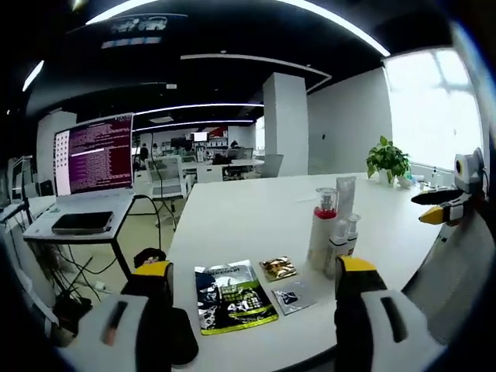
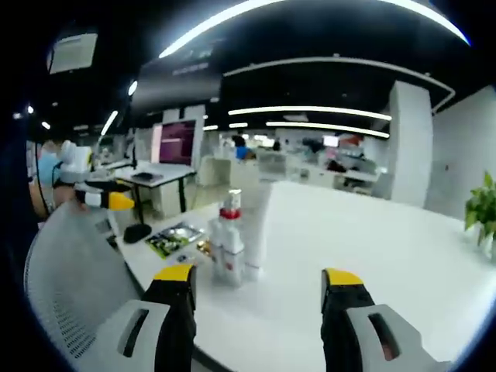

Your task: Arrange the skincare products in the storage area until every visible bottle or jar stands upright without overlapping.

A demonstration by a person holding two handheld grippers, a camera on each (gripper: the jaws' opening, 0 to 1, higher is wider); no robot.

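On white bench (image 1: 256, 209), near its front edge: tight cluster of skincare products, all upright. Red-collared pump bottle (image 1: 323, 225), tall translucent tube (image 1: 346, 198) behind it, two small clear-capped bottles (image 1: 343, 240) in front, touching or nearly so; cannot tell which. Same cluster in right gripper view: pump bottle (image 2: 229, 232), tube (image 2: 256, 225).

Flat on bench beside cluster: large dark-and-green sachet (image 1: 230, 296), small gold sachet (image 1: 277, 268), small grey sachet (image 1: 292, 297). Apart from one another, not overlapping bottles.

Left tongs (image 1: 256, 283) released, jaws wide, holding nothing, hovering short of bench edge. Right tongs (image 2: 252, 283) likewise released and empty, aimed at cluster from the opposite side.

Judgement: task close to done or not begun; bottles already standing. Spacing within cluster the only doubt.

Risks:
- Cluster packed close; reaching for one bottle with wide jaws likely to nudge a neighbour, toppling tall narrow tube first.
- Small bottles light, near bench edge; sideways push could send one off.
- Smooth bench top: bottles prone to slide rather than seat when pushed.
- Both tongs converging on same cluster: collision possible.

Surface: plain white, matte, uncluttered beyond items noted. Potted plant (image 1: 387, 160) at far end.

Room: open office, dark ceiling with curved light strips, bright window, side desk with lit monitor (image 1: 94, 155), mesh chair back (image 2: 70, 271) at bench.
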